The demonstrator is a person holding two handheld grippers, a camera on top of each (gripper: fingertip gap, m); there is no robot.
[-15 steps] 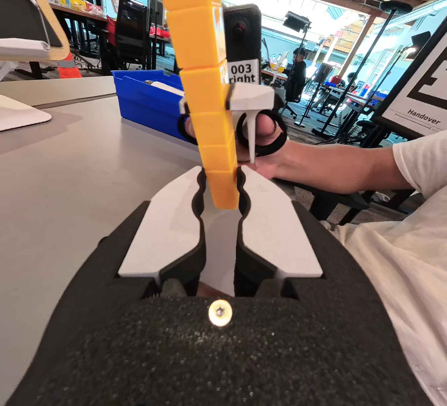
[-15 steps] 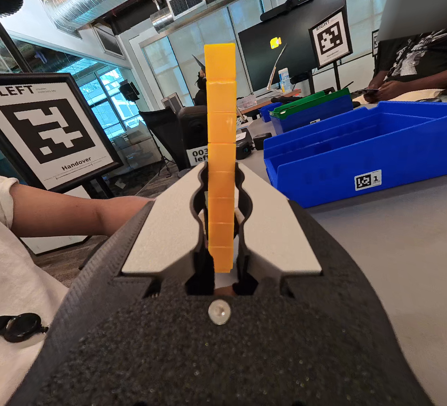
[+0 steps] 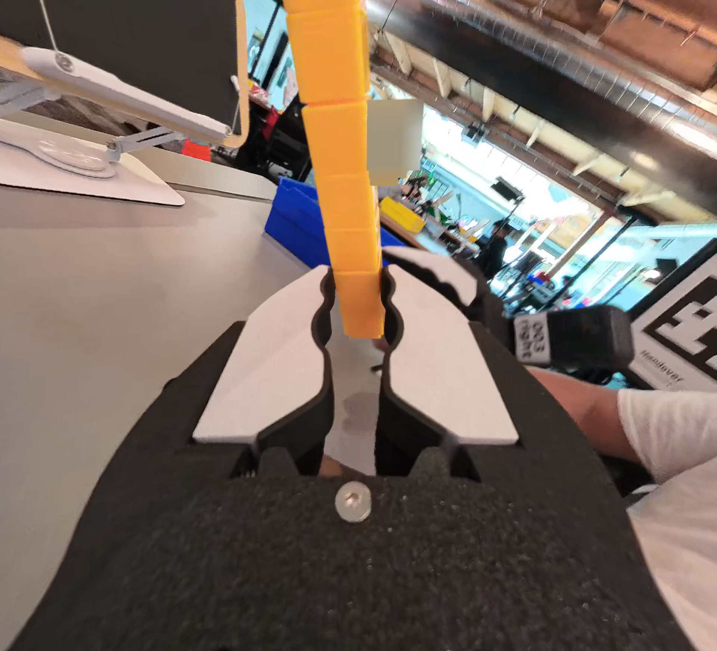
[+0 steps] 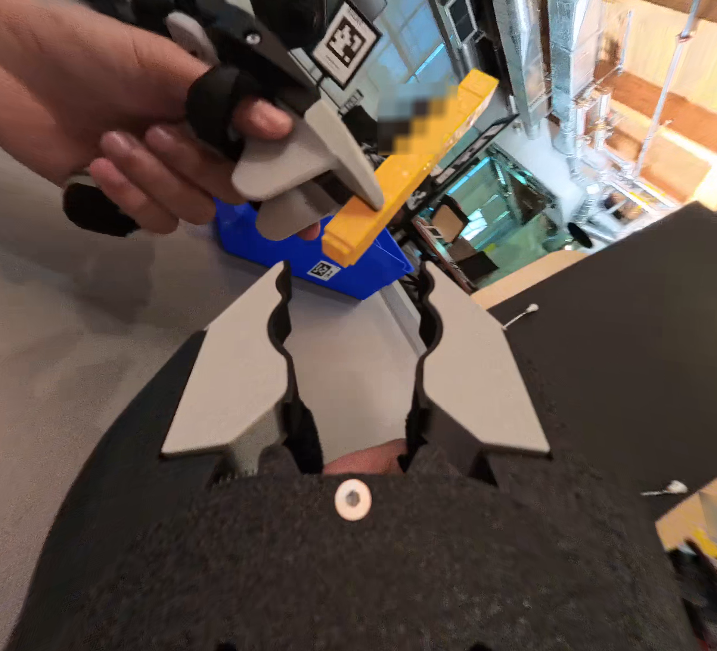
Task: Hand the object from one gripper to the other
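Observation:
A long yellow stick of joined blocks (image 3: pixel 341 166) stands up from my left gripper (image 3: pixel 359 294), which is shut on its lowest block. In the right wrist view the stick (image 4: pixel 392 182) slants up to the right, and a hand holds the left gripper (image 4: pixel 349 205) at the upper left. My right gripper (image 4: pixel 355 275) is open and empty, just below the stick's lower end and apart from it. One of its fingers (image 3: pixel 430 271) shows to the right of my left gripper's tips.
A blue bin (image 4: pixel 310 256) stands on the grey table (image 3: pixel 116 302) behind the grippers; it also shows in the left wrist view (image 3: pixel 295 221). A dark board on a white stand (image 3: pixel 116 31) is at the far left. A marker sign (image 3: pixel 690 322) stands at the right.
My right gripper has opened, let go of the stick and drawn back. My left gripper now holds the stick alone and has tilted upward with it.

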